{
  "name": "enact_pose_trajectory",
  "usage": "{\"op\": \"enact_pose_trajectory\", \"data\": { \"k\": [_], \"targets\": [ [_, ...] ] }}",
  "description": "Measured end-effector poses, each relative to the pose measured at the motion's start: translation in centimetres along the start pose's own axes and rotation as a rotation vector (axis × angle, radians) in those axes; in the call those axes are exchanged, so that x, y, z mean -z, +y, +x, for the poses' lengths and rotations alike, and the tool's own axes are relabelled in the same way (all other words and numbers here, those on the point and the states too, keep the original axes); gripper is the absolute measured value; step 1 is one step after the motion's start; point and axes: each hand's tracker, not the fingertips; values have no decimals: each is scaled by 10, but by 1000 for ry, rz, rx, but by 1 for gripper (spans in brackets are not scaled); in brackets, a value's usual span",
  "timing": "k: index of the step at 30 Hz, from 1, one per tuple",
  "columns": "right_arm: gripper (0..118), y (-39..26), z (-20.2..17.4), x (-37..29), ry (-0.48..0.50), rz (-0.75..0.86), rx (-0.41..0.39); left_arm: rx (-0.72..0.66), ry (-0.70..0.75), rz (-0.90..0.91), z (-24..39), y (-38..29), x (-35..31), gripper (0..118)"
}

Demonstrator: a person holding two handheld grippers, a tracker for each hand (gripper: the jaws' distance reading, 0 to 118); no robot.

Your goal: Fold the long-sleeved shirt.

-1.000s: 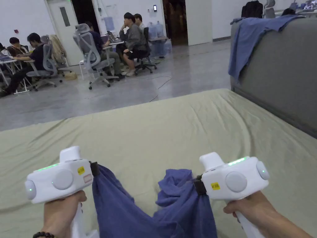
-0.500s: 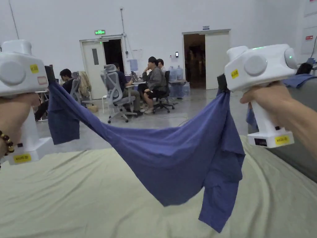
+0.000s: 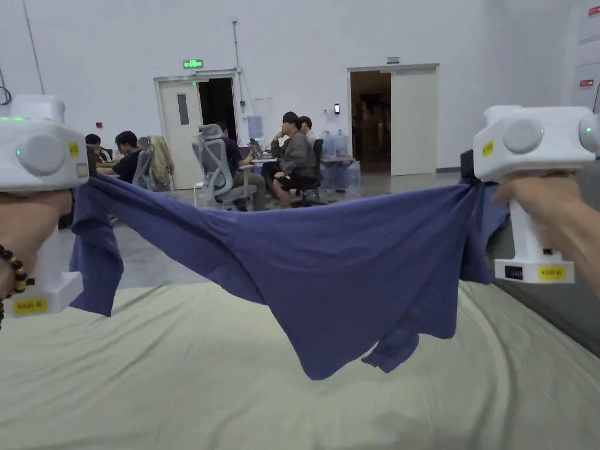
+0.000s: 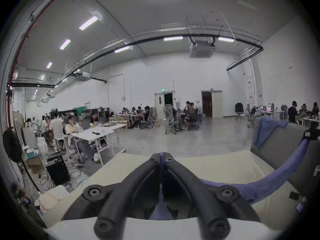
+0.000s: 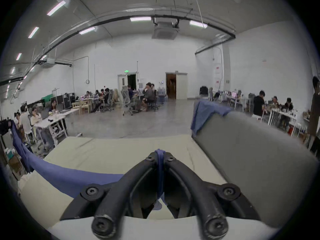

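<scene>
A blue long-sleeved shirt (image 3: 328, 269) hangs spread in the air between my two grippers, above the pale green bed (image 3: 176, 375). My left gripper (image 3: 91, 167) is shut on its left end, and a sleeve dangles below that hand. My right gripper (image 3: 467, 170) is shut on its right end. The shirt's middle sags toward the bed with a bunched part hanging lowest. In the left gripper view the jaws (image 4: 161, 157) pinch a thin blue fold, and the shirt (image 4: 270, 181) runs off to the right. In the right gripper view the jaws (image 5: 160, 154) pinch blue cloth too, with the shirt (image 5: 69, 172) trailing left.
A grey headboard (image 3: 551, 304) stands along the bed's right side, and another blue garment (image 5: 206, 115) lies draped over its far end. Beyond the bed lies open grey floor (image 3: 328, 193), with people seated at desks and office chairs (image 3: 220, 170).
Both grippers have lifted the shirt from low over the bed to eye level and pulled apart, stretching it out. The head camera tilted up.
</scene>
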Motion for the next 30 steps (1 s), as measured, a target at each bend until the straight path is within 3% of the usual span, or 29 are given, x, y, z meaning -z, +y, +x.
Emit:
{"op": "enact_pose_trajectory", "data": {
  "k": [7, 11, 17, 21, 26, 30],
  "targets": [
    [1, -144, -7, 52, 51, -197, 14, 16, -37, -202, 14, -133, 9, 0],
    [1, -185, -11, 54, 63, -250, 5, 68, -22, -264, 22, -176, -12, 0],
    [1, -215, -14, 3, 50, -260, 5, 131, 22, -312, 12, -198, -52, 0],
    [1, -266, -8, -49, 103, -268, -89, 84, -11, -344, -6, -234, -104, 0],
    [1, -362, 13, -96, 143, -408, -178, 41, -120, -532, -34, -323, -173, 0],
    [1, -443, 26, -88, 131, -582, -166, 31, -131, -741, -49, -409, -189, 0]
  ]
}}
